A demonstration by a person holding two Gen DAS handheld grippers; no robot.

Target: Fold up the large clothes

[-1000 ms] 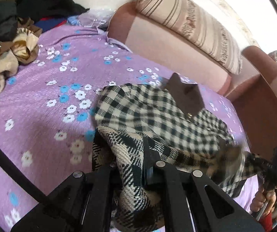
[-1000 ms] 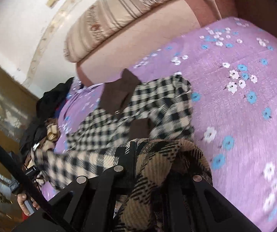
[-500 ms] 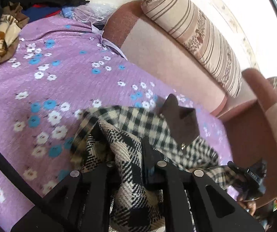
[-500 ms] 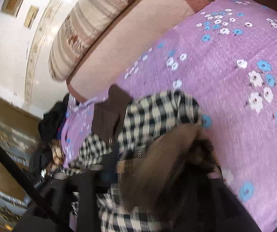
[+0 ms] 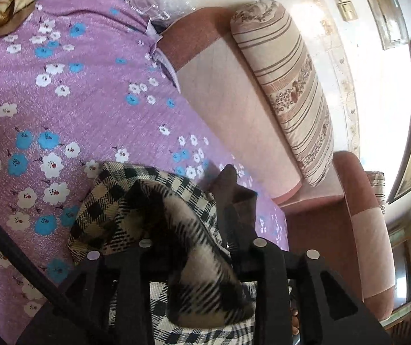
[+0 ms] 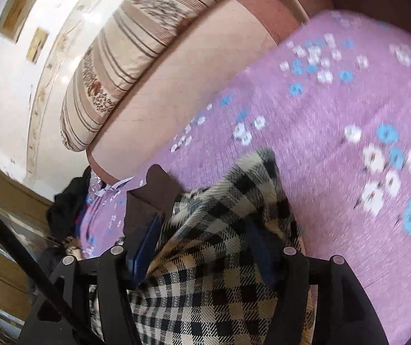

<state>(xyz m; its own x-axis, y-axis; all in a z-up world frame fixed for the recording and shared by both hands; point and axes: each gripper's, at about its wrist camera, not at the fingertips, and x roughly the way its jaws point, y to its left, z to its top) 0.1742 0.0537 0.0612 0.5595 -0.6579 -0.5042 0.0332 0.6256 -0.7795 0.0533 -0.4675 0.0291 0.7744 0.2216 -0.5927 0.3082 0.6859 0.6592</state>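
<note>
Now the purple floral bedspread [image 5: 96, 92] is taken as landmark: at its near edge, below the striped bolster [image 5: 285, 86], the checked garment [image 5: 148, 201] is laid doubled over, brown collar [image 6: 159, 189] farthest from the cameras. Both jaws have just been opening (cloth lies between them, no longer pinched): the right gripper [image 6: 205, 238] is spread wide, the left gripper [image 5: 194, 230] parted less. A fold is judged complete.

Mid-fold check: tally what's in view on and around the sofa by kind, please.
Checked garment: 1
Striped bolster cushion: 1
Floral purple cover: 1
Heap of other clothes, pieces uncountable: 1
Grippers, left and right: 2
Total: 6
</note>
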